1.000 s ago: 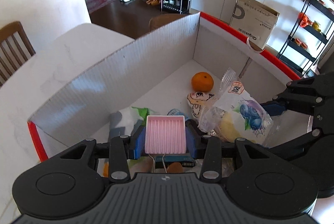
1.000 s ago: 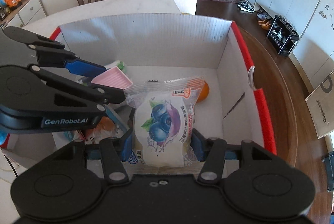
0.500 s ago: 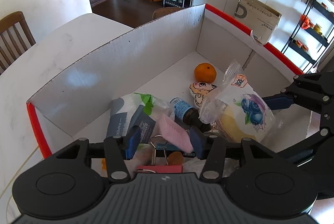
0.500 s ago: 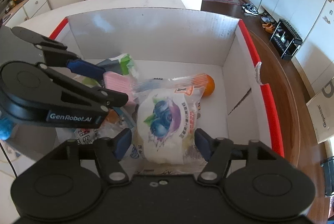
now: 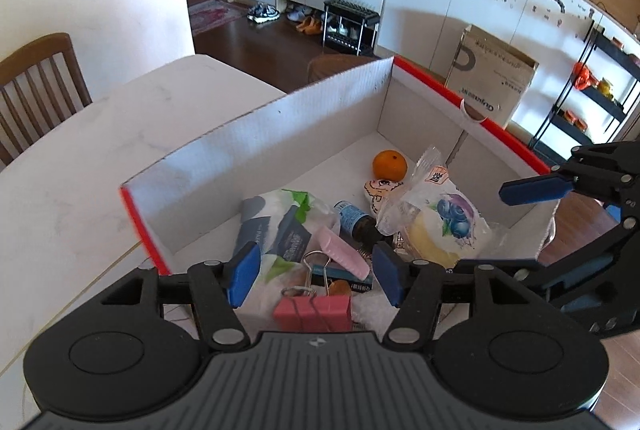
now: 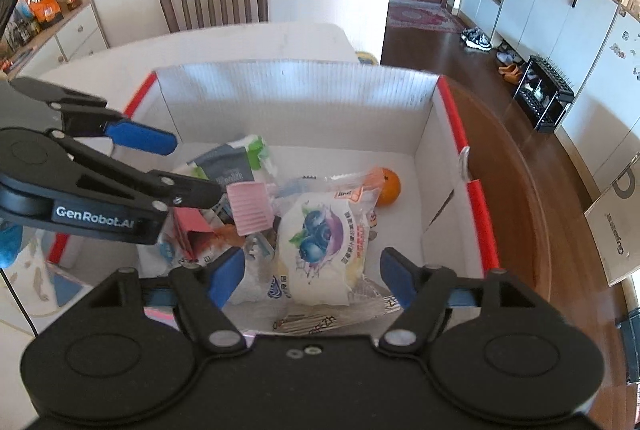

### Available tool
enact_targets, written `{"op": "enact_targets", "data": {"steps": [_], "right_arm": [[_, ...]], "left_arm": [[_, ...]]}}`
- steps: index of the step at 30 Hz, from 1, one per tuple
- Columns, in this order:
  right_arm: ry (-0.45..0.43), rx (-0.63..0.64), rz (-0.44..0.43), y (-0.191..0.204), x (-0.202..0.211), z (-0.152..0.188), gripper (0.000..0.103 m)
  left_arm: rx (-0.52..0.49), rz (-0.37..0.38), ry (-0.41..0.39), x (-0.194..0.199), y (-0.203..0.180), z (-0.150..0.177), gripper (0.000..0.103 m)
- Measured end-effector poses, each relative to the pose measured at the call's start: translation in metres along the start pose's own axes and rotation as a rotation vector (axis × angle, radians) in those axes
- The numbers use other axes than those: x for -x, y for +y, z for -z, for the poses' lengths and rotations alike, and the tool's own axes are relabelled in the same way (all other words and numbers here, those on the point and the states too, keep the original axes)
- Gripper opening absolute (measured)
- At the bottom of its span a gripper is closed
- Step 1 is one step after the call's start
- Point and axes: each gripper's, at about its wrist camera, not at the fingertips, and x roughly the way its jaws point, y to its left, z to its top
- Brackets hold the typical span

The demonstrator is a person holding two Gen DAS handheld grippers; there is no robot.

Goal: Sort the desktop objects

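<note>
While both sets of jaws are opening above the red-edged cardboard box (image 5: pixel 280 133), the release is best completed before either tool is withdrawn. Nearest the left gripper (image 5: pixel 316 276), a pink binder clip (image 5: pixel 314 306) lies just below the spread blue pads, and the pink ridged tray (image 5: pixel 344 254) rests tilted on the heap between them, touched by neither pad. Nothing is pinched by the right gripper (image 6: pixel 312 280); the blueberry bread packet (image 6: pixel 326 246) lies free between its parted pads on the pile inside the box. A straight upward lift is advised, so that the crinkled wrapper is not snagged by a pad. Beyond these, a tissue pack (image 5: pixel 280 222) and a small brown bottle (image 5: pixel 356 224) are seen mid-box, and an orange (image 5: pixel 390 165) sits near the far wall. Sideways travel should be avoided, since the two tools stand close together over the box.
</note>
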Motion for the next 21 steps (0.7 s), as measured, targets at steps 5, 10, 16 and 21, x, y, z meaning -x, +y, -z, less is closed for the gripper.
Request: {"op": "enact_targets", "data": {"steps": [5,10,16,21], "right_arm": [[-0.049,-0.018,-0.014,0.001,0.023,0.001,0.076],[-0.104,-0.042,-0.034,0.001,0.044,0.005,0.077],[-0.168,-0.046,-0.06,0.006,0.064,0.012,0.08],[-0.215,-0.035,-0.079,0.016,0.079,0.018,0.084]], "left_arm": [[0.013,-0.038,-0.055,0.025,-0.001,0.004,0.061],[0.025,-0.053,-0.09,0.05,-0.004,0.008,0.061],[0.03,-0.051,-0.142,0.075,-0.007,0.018,0.065],[0.013,-0.052,-0.18,0.092,-0.013,0.031,0.073]]}}
